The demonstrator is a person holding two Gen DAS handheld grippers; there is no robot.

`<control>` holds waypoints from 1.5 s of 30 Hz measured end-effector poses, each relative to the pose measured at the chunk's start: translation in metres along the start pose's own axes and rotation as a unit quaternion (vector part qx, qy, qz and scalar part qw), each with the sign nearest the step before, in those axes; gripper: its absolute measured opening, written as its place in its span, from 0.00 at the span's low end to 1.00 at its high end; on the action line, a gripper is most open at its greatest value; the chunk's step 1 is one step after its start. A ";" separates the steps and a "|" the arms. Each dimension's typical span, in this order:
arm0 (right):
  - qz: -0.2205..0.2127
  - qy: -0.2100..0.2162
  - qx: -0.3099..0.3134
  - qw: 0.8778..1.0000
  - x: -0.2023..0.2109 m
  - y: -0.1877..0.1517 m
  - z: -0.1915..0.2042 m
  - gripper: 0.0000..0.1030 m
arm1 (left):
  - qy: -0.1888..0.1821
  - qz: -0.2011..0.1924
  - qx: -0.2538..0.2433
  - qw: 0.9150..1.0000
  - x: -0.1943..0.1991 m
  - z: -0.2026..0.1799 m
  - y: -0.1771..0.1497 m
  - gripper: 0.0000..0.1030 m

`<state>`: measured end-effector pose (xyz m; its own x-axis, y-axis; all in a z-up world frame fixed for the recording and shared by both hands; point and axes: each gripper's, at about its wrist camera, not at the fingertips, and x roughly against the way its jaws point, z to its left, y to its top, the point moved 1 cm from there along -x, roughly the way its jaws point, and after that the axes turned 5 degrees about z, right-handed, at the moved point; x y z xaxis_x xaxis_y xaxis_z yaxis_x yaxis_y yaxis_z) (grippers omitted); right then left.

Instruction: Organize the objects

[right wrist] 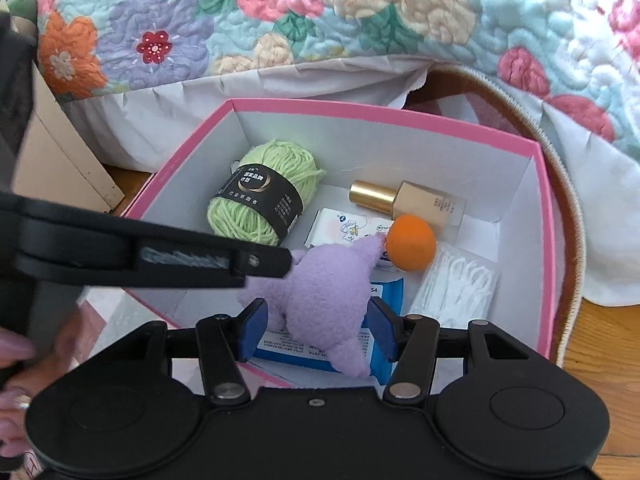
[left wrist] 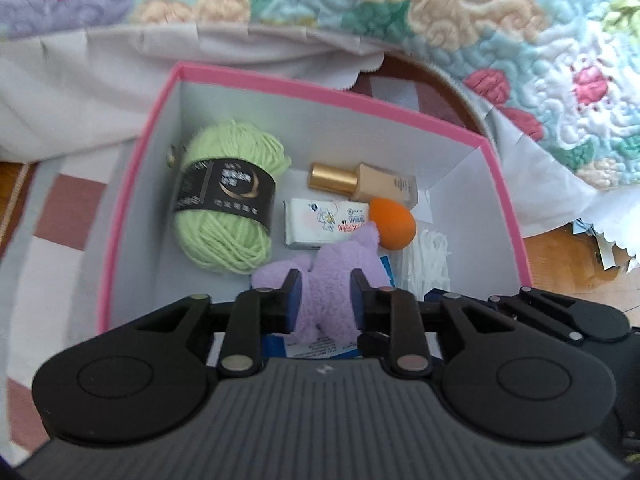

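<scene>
Purple plush toy lies lengthwise toward the orange sponge in the pink box. Left hand-held gripper and right hand-held gripper both straddle it, pads slightly clear, gripping nothing.

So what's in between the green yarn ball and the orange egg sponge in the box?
A small white tissue pack lies between the yarn ball and the orange sponge, with the purple plush's tip reaching in nearer the camera. The right wrist view shows it best.

Open-topped pink cardboard box, white inside. Bare floor only at 7 to 9 o'clock, along the left wall below the green yarn ball with black label. Gold-capped beige bottle and orange egg-shaped sponge block 1 o'clock. White floss-pick packet fills 4 o'clock. Purple plush toy covers the centre. The left gripper's black arm crosses the rim at 9 o'clock.
</scene>
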<state>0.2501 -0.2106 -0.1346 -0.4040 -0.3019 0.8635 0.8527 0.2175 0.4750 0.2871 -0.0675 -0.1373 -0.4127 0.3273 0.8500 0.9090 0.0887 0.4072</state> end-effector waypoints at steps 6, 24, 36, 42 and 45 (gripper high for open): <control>-0.006 0.002 -0.013 1.000 0.020 -0.001 0.005 0.59 | 0.011 -0.005 -0.015 1.000 0.043 -0.004 -0.002 0.42; -0.055 -0.006 -0.005 0.998 0.121 -0.005 0.037 0.63 | 0.075 -0.025 -0.041 0.996 0.173 -0.028 -0.032 0.66; -0.077 -0.044 0.010 0.996 0.201 -0.031 0.078 0.67 | 0.095 -0.042 -0.075 0.992 0.241 -0.035 -0.074 0.69; -0.083 -0.048 0.012 0.995 0.216 -0.053 0.088 0.71 | 0.102 -0.047 -0.077 0.991 0.255 -0.033 -0.102 0.76; -0.083 -0.049 0.000 0.995 0.218 -0.064 0.089 0.73 | 0.103 -0.042 -0.074 0.991 0.255 -0.032 -0.113 0.76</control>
<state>0.0782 -0.2077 0.0387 -0.5696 -0.2417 0.7856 0.7714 0.1728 0.6124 0.0771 -0.0238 0.0444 -0.5036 0.1240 0.8550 0.8587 -0.0366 0.5112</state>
